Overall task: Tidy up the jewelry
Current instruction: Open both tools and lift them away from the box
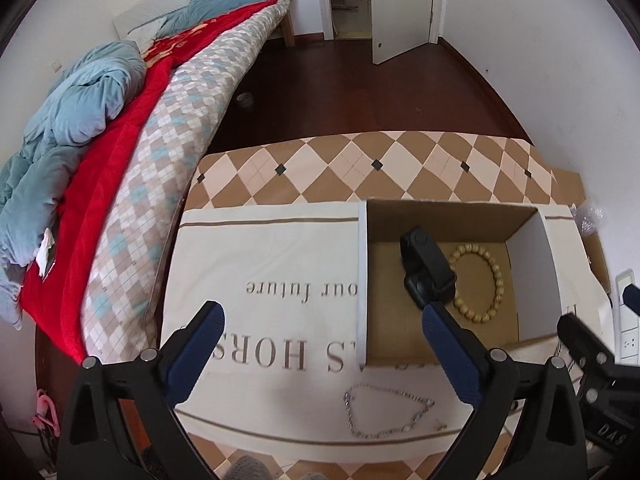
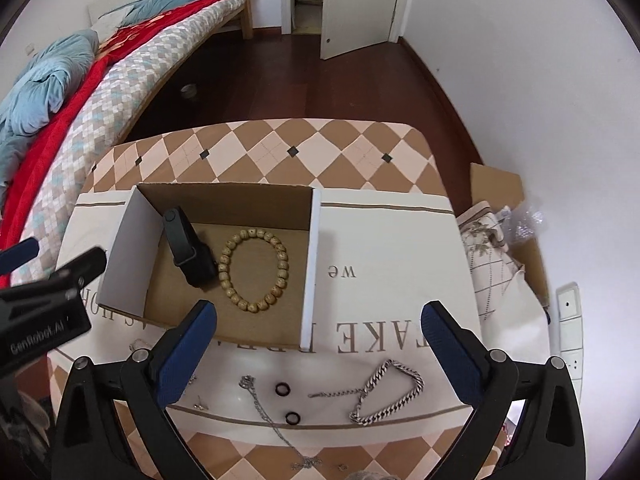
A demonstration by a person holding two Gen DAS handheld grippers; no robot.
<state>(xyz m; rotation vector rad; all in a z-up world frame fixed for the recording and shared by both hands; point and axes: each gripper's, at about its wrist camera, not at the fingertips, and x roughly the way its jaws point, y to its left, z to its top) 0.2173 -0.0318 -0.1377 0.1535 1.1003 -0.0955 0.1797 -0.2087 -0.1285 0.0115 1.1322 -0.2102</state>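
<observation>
An open cardboard box (image 2: 228,196) (image 1: 448,210) on a cream cloth (image 1: 280,256) holds a black watch (image 2: 188,250) (image 1: 426,266) and a wooden bead bracelet (image 2: 254,270) (image 1: 478,284). On the cloth in front lie a thin silver chain (image 1: 384,412), a chunky silver chain bracelet (image 2: 390,390), two black rings (image 2: 282,389), and another thin chain (image 2: 264,408). My left gripper (image 1: 324,328) is open and empty above the cloth. My right gripper (image 2: 320,326) is open and empty over the box's front edge.
The cloth lies on a checkered table (image 1: 360,160). A bed (image 1: 152,128) with red and blue bedding stands at the left. Cardboard and a patterned bag (image 2: 492,248) sit at the right by the wall. An open door (image 1: 400,4) is at the back.
</observation>
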